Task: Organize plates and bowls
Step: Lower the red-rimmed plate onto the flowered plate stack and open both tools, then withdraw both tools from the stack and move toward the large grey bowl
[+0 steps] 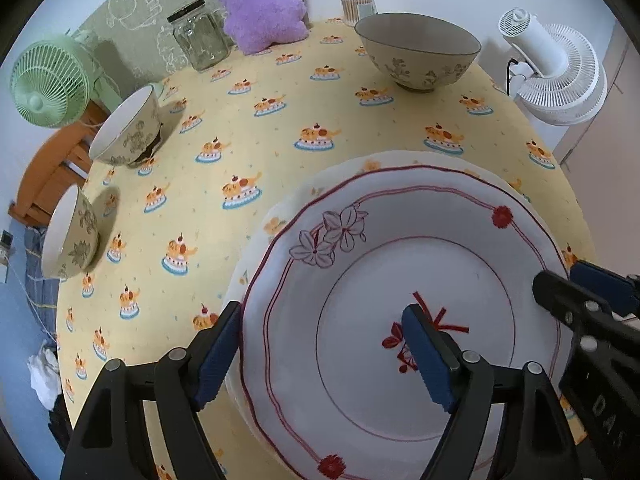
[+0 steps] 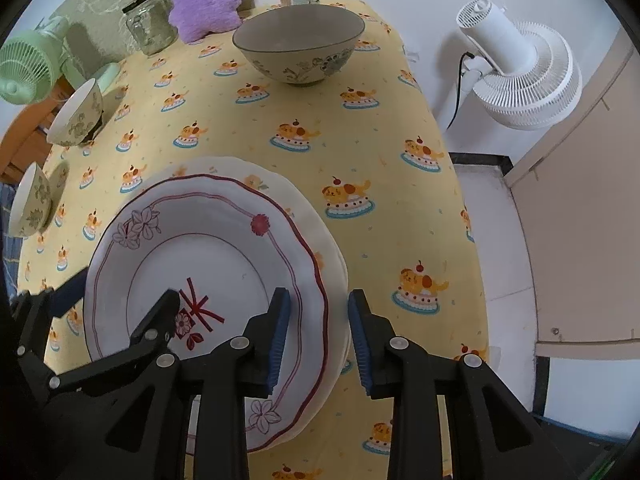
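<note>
Plates [image 1: 400,264]: two stacked; bowls: three; both grippers' jaws spread, straddling stack rims

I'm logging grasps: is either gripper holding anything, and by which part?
Nothing is clamped. Both the left gripper and right gripper are open, straddling opposite rims of the red-trimmed plate.

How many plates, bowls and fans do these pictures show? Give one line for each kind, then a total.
Plates: 2, a red-trimmed plate stacked on a cream plate.
Bowls: 3, a large bowl and two small bowls.
Fans: 2, a green fan and a white fan.
Total: 7.
</note>
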Tool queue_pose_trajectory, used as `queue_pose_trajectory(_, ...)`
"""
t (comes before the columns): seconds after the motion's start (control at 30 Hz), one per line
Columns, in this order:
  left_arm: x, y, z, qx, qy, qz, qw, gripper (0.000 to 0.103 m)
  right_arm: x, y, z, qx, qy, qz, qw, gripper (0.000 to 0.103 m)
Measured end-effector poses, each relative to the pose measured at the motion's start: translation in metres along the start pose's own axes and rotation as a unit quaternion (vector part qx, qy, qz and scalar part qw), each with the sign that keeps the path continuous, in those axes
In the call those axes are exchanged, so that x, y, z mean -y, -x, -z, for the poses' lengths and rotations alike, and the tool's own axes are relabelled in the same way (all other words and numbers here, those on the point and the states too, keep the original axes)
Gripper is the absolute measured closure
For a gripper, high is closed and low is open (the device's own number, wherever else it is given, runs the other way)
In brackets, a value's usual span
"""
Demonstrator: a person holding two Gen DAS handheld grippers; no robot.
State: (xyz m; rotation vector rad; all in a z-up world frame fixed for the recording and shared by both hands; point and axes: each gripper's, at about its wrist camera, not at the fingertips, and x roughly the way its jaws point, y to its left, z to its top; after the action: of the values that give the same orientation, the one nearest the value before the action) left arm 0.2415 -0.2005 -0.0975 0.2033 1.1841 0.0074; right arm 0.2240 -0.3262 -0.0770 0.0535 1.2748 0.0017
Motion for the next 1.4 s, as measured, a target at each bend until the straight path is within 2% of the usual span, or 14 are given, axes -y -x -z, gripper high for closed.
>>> queue_pose_trajectory(0.13,-0.001,0.000,-0.001,0.000,-0.001,0.002,1.0000,0.019,0.000,0.000,-0.001,0.000,-0.003,-0.001,1.000,0.066)
queue_pose_trajectory(0.27,-0.010,0.001,0.001,-0.010,0.012,0.012,0.9998,0.010,-0.002,-0.001,-0.001,-0.001,-0.007,0.004,1.000,0.065)
queue_pose_trajectory(0.37,-0.017,0.005,0.003,-0.012,0.022,0.019,0.9995,0.008,-0.002,-0.001,-0.002,-0.002,-0.012,-0.001,1.000,0.061)
queue_pose_trajectory(0.53,-0.031,0.015,0.009,-0.006,0.035,0.043,0.9984,0.008,-0.010,0.007,0.000,0.020,-0.012,0.004,1.000,0.035)
queue_pose_trajectory(0.77,-0.056,0.031,0.016,0.014,0.036,0.069,0.9969,0.009,-0.031,0.024,0.005,0.044,-0.016,0.006,0.999,0.034)
queue_pose_trajectory(0.93,-0.084,0.042,0.022,0.034,0.036,0.080,0.9956,0.009,-0.055,0.039,0.011,0.066,-0.028,0.015,0.997,0.023)
queue_pose_trajectory(1.4,-0.188,0.072,0.043,0.085,0.036,0.109,0.9898,0.011,-0.153,0.084,0.026,0.121,-0.051,0.009,0.991,0.022)
